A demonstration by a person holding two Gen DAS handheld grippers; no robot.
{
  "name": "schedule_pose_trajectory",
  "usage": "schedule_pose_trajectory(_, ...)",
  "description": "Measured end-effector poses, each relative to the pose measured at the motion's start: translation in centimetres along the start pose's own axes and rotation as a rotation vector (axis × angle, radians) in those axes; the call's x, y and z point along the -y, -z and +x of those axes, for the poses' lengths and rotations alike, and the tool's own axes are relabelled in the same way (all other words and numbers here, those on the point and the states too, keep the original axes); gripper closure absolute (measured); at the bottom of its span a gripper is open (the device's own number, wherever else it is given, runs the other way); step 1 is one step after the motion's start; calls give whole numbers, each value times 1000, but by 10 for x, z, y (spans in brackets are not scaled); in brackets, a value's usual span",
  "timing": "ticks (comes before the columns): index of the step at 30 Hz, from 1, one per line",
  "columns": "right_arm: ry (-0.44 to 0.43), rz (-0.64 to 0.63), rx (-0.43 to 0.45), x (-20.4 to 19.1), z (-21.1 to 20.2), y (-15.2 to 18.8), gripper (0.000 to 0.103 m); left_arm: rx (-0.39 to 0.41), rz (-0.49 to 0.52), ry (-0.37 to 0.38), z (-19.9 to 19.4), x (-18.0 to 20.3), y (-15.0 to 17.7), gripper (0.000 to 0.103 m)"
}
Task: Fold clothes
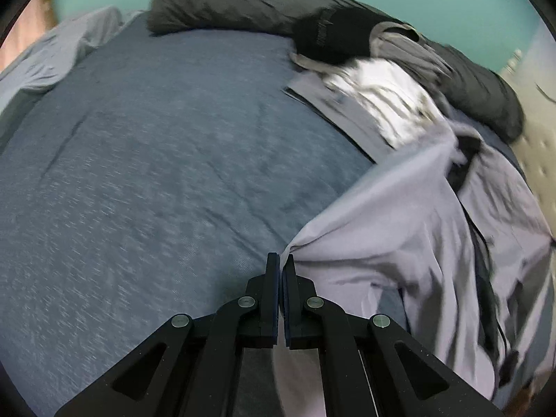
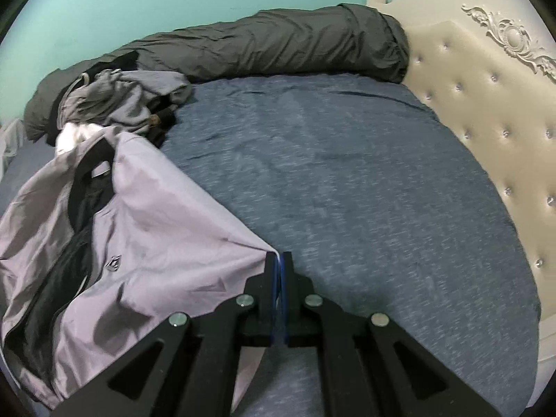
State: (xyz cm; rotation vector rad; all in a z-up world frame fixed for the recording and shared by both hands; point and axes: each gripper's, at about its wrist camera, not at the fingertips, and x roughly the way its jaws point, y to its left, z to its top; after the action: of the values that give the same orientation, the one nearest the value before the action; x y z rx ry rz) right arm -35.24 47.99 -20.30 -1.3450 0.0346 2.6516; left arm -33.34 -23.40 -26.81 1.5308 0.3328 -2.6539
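Bed: blue-grey sheet (image 2: 365, 180) under a teal wall, tufted headboard (image 2: 486, 111) at the head edge.
Left claw (image 1: 281, 260): clamped on a corner of the lilac garment (image 1: 399, 229).
Right claw (image 2: 278, 257): pinching another corner (image 2: 166, 222), so the 2 grips draw its edge taut, likely to spread it flat.
Pile: unfolded clothes (image 2: 121, 100) against the dark rolled duvet (image 2: 278, 48) along the far edge.
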Motion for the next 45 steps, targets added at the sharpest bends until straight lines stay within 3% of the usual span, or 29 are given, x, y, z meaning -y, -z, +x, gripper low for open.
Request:
schedule_pose_trajectory(4, 68, 27, -14, 8, 13, 0, 101, -26, -5, -12, 13, -4, 0, 99)
schedule_pose_trajectory(5, 77, 36, -11, 9, 15, 1, 101, -16, -16, -12, 10, -5, 3, 91)
schedule_pose_trajectory(8, 68, 61, 14, 10, 9, 10, 98, 11, -55, -1, 0, -12, 16, 56)
schedule_pose_trajectory(9, 56, 68, 26, 10, 4, 14, 98, 20, -67, 3, -5, -13, 22, 54)
schedule_pose_trajectory(12, -14, 95, 54, 5, -11, 30, 90, 29, -55, 16, -19, -9, 44, 54)
schedule_pose_trajectory(16, -135, 104, 66, -21, -32, 56, 78, -31, 27, 80, -23, 21, 80, 54)
schedule_pose_trajectory(19, -251, 101, 21, -47, -42, 84, 67, -51, 69, 138, -29, 49, 105, 54)
schedule_pose_trajectory(24, -404, 61, -47, -93, -57, 124, 57, -64, 96, 211, -41, 85, 133, 52)
schedule_pose_trajectory(30, -464, -53, -167, -150, -66, 159, 40, -57, 118, 259, -55, 111, 144, 48)
schedule_pose_trajectory(37, -420, -197, -204, -191, -64, 189, 38, -49, 142, 312, -71, 138, 157, 48)
schedule_pose_trajectory(41, -349, -266, -204, -198, -55, 198, 39, -43, 131, 312, -76, 133, 156, 47)
schedule_pose_trajectory(45, -317, -291, -203, -193, -48, 202, 77, -37, 125, 308, -80, 127, 157, 47)
